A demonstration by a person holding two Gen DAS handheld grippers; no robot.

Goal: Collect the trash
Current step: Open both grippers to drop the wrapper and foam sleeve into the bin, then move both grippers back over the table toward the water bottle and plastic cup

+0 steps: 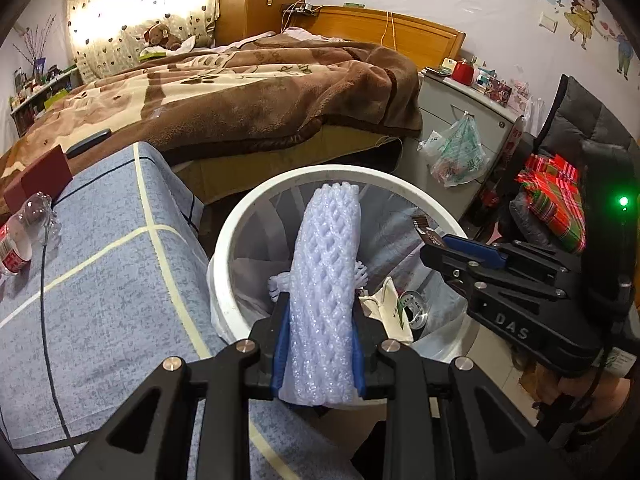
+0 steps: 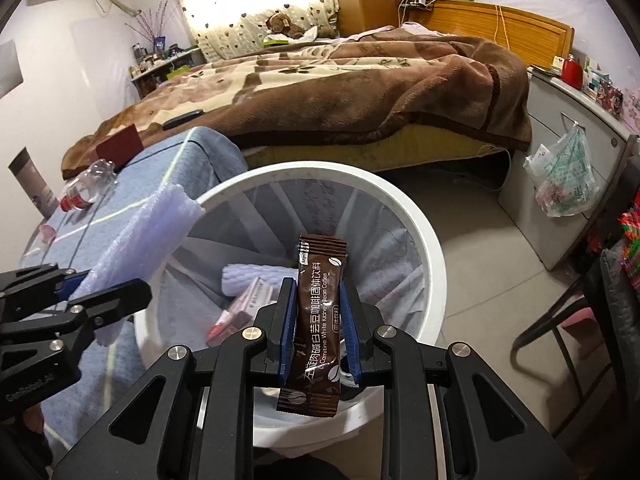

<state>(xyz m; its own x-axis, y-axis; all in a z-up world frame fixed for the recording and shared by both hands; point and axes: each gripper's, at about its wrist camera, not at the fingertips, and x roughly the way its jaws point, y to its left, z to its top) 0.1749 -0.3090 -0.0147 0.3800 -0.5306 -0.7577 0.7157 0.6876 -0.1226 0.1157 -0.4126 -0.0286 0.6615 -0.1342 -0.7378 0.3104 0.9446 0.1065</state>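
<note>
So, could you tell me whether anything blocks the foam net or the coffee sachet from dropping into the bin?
Nothing visible does: the foam net and the coffee sachet both sit over the white bin's open mouth.

Bin point(image 2: 434, 248) mouth open above; trash lies low inside, walls bare higher up. Left gripper point(image 1: 320, 308) with foam net point(image 1: 322, 280) and right gripper point(image 2: 318, 300) with sachet point(image 2: 320, 304) crowd the near rim, close side by side. Cloth-covered table point(image 1: 104, 264) touches the bin's left. Bed point(image 2: 360, 92) blocks behind. Bare floor point(image 2: 480, 248) to the right; chair point(image 2: 568, 312) near.
</note>
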